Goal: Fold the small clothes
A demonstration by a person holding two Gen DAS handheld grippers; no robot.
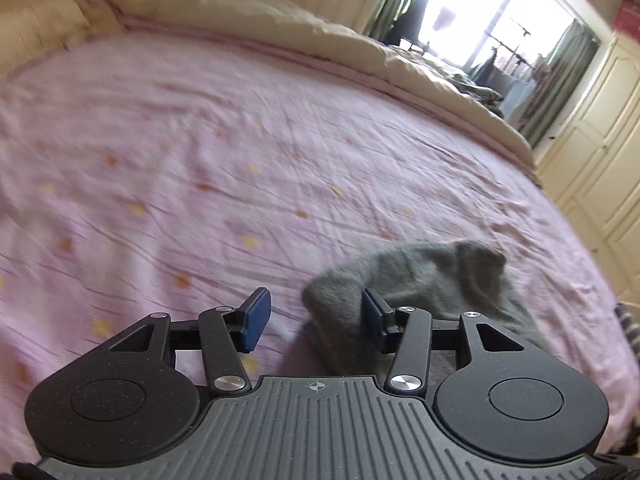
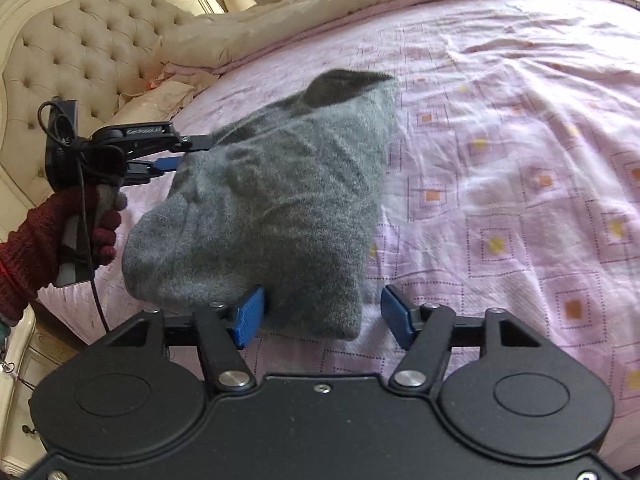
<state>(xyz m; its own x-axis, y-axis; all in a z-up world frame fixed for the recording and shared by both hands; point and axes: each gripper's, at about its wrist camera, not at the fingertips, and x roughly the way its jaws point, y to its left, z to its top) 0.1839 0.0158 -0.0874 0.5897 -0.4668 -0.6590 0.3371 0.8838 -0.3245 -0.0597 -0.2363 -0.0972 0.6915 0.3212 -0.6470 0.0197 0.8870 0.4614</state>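
Observation:
A small grey knit garment lies bunched on the pink patterned bedsheet. Its near end sits between the blue pads of my right gripper, which stands open; the left pad touches the knit. My left gripper, held by a hand in a dark red glove, reaches the garment's far left edge. In the left wrist view the garment lies to the right. My left gripper is open there, its right pad against the cloth's edge.
A cream quilt is bunched along the bed's far side. A tufted headboard and a nightstand stand on the left. Cream wardrobe doors and a bright window lie beyond the bed.

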